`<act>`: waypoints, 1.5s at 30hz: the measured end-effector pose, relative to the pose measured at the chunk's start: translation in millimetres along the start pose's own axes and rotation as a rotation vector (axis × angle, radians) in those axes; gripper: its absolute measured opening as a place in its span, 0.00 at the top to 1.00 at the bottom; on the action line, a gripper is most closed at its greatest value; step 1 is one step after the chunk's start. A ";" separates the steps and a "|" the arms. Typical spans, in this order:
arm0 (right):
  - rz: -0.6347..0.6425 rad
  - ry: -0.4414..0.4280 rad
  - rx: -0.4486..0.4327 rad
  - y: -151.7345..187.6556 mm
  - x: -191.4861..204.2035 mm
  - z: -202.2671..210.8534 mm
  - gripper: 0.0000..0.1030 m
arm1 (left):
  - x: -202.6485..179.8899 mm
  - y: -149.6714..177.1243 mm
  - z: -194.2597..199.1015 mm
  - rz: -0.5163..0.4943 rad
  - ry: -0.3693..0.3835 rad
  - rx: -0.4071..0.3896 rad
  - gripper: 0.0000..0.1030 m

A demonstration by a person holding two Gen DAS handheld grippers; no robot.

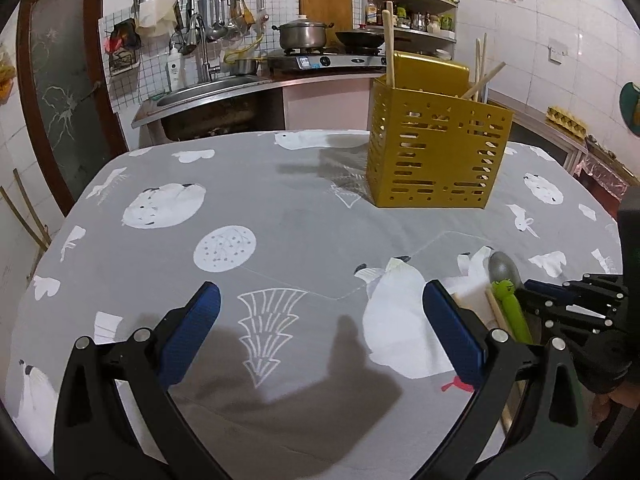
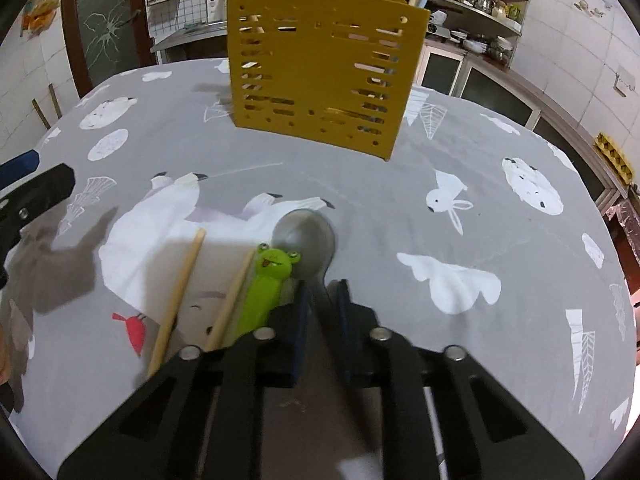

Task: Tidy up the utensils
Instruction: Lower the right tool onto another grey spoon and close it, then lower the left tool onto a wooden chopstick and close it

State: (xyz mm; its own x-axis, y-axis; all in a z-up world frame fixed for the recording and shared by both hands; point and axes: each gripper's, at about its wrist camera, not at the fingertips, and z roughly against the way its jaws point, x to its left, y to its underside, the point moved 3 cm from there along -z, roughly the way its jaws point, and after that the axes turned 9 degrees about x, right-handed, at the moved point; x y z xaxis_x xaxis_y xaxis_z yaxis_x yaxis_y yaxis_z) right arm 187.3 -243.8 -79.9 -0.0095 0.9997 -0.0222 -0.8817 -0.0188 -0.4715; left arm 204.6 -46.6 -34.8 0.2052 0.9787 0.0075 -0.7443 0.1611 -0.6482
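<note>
Bench: covered with a grey cloth printed with white birds, rabbits and leaves.

Utensil holder: yellow, slotted walls, stood upright toward the far side of the bench; several wooden chopsticks and handles stuck out of its top.

Metal spoon: lay bowl-first toward the holder, at the near right part of the bench. Its handle ran back between the blue pads of the right claw.

Right claw: closed on the spoon's handle, pads pressed in on both sides.

Green frog-faced utensil: lay just left of the spoon, its head touching the spoon's bowl.

Two loose wooden chopsticks: lay left of the frog piece, roughly parallel to it, over a white bird print.

Left claw: jaws stood wide apart, nothing between them, over bare cloth to the left of the loose utensils; its shadow fell on the cloth below.

Background: kitchen counter with sink, a lidded pot on a stove, and hanging ladles.
</note>
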 end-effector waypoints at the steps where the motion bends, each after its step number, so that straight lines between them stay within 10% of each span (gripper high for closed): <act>1: -0.028 -0.012 0.001 -0.8 -5.6 -0.6 0.92 | -1.3 0.0 -0.6 0.001 0.006 0.004 0.05; 14: -0.220 -0.027 -0.005 11.8 -76.0 0.8 0.92 | -64.0 5.3 -24.2 -0.031 0.016 0.102 0.07; 36: -0.211 -0.052 0.051 -4.0 -78.1 -7.5 0.92 | -114.8 6.0 -56.9 -0.075 0.071 0.310 0.91; 45: -0.251 -0.073 -0.023 0.8 -81.5 6.0 0.92 | -102.0 -4.8 -50.9 -0.046 0.110 0.276 0.94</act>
State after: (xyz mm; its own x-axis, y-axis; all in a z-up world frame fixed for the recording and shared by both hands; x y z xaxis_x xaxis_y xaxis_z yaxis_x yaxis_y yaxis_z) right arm 184.5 -325.3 -73.2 0.1732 0.9715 0.1617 -0.8496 0.2305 -0.4744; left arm 219.6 -153.7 -71.2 0.2988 0.9524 -0.0599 -0.8742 0.2480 -0.4175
